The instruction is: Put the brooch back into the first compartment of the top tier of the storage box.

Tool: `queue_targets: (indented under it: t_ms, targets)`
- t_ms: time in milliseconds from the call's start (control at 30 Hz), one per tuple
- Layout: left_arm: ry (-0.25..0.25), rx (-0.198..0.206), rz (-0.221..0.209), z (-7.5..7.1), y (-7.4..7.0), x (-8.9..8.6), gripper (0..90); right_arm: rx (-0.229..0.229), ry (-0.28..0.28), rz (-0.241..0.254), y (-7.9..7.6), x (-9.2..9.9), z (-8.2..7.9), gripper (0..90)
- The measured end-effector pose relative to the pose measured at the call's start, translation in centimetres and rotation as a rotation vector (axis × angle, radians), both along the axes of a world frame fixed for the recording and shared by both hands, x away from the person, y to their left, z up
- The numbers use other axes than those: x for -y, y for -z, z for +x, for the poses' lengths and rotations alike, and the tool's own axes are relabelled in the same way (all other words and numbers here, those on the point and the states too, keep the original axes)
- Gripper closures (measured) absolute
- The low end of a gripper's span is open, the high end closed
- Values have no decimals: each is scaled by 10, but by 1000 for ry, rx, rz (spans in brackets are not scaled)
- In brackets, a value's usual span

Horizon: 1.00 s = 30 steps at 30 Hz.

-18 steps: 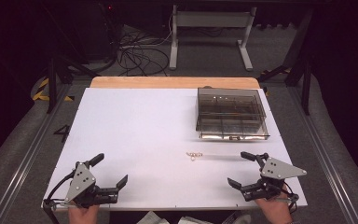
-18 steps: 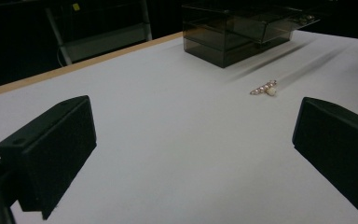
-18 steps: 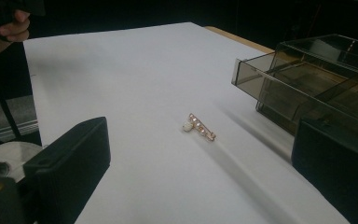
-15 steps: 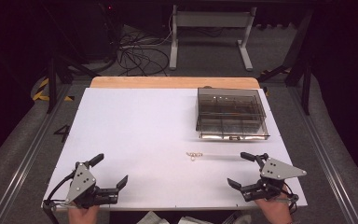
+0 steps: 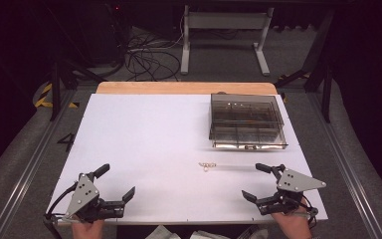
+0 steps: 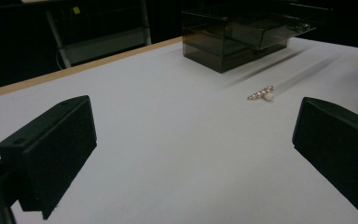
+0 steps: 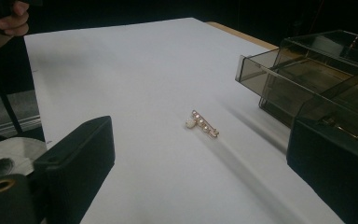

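Between the two sets of tongs, a little ahead of them and nearer the right-hand pair, a small gold-coloured brooch set with a row of pearls lies flat on the white surface, touching nothing else. The left tongs rest low at the near edge of the surface, jaws spread wide with nothing between them; in the left gripper view the brooch lies well beyond the gap, off toward the right jaw. The right tongs sit at the near edge on the other side, jaws likewise spread and empty; in the right gripper view the brooch lies ahead of the gap, roughly midway between the two black jaws, well apart from both. Beyond the right tongs, past the brooch, stands a smoky transparent organiser box with compartments, and its shallow drawer is pulled partly out toward the tongs. A person's hand grips the right tongs from the bottom edge of the high view, and another hand grips the left pair, each with a grey three-cornered plate on top
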State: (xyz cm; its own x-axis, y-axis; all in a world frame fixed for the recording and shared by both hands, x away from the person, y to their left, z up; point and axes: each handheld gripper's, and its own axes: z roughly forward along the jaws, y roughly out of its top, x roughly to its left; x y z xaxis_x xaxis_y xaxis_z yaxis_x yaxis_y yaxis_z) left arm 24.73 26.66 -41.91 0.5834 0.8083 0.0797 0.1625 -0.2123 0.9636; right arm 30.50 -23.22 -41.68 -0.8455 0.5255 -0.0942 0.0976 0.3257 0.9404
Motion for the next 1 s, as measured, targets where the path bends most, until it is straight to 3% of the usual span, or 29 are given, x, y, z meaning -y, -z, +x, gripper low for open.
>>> queue_targets:
  t_ms: [167, 633, 1000]
  targets:
    - [-7, 6, 21, -1, 0, 2, 3, -6, -2, -7, 0, -2, 0, 93]
    - [-2, 0, 18, -2, 0, 1, 3, -43, -14, -26, -5, -7, 4, 130]
    - [4, 0, 33, -2, 0, 4, 3, -70, -47, -47, -17, -24, 20, 139]
